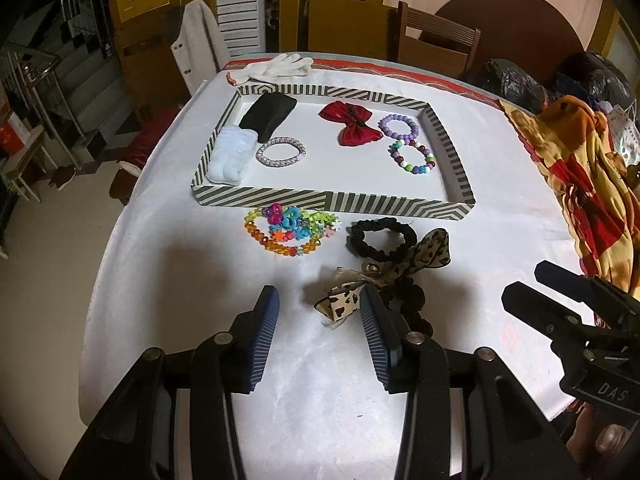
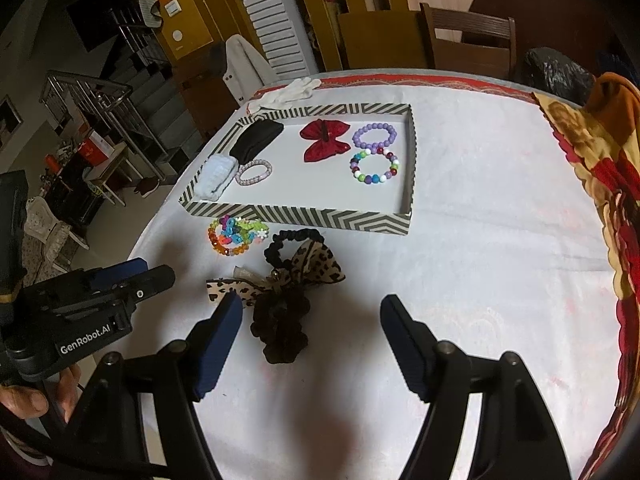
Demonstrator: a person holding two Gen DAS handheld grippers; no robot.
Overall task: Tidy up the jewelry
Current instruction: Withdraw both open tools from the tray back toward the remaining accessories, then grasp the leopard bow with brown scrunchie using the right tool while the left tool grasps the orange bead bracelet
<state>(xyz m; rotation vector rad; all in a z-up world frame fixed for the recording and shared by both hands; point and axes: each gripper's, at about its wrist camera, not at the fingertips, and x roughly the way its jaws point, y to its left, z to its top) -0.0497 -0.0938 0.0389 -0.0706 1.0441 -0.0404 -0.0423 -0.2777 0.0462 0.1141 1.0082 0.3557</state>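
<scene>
A striped tray (image 1: 320, 200) (image 2: 304, 217) holds a red bow (image 1: 354, 124), a purple bead bracelet (image 1: 400, 128), a multicolour bead bracelet (image 1: 414, 158), a pink bracelet (image 1: 280, 151), a black pouch (image 1: 266, 114) and a white fluffy piece (image 1: 232, 160). In front of the tray lie colourful bracelets (image 1: 288, 230) (image 2: 236, 234), a black scrunchie (image 1: 380, 238) (image 2: 294, 246) and a leopard bow with a dark scrunchie (image 1: 384, 280) (image 2: 280, 300). My left gripper (image 1: 318, 300) is open and empty beside the leopard bow. My right gripper (image 2: 310, 306) is open and empty over the dark scrunchie.
A white glove (image 1: 276, 66) lies behind the tray. A patterned orange and red cloth (image 1: 580, 168) (image 2: 608, 200) hangs at the table's right edge. Chairs (image 1: 436, 40) and black bags (image 1: 512, 80) stand beyond the table. The table's left edge drops off to the floor (image 1: 48, 232).
</scene>
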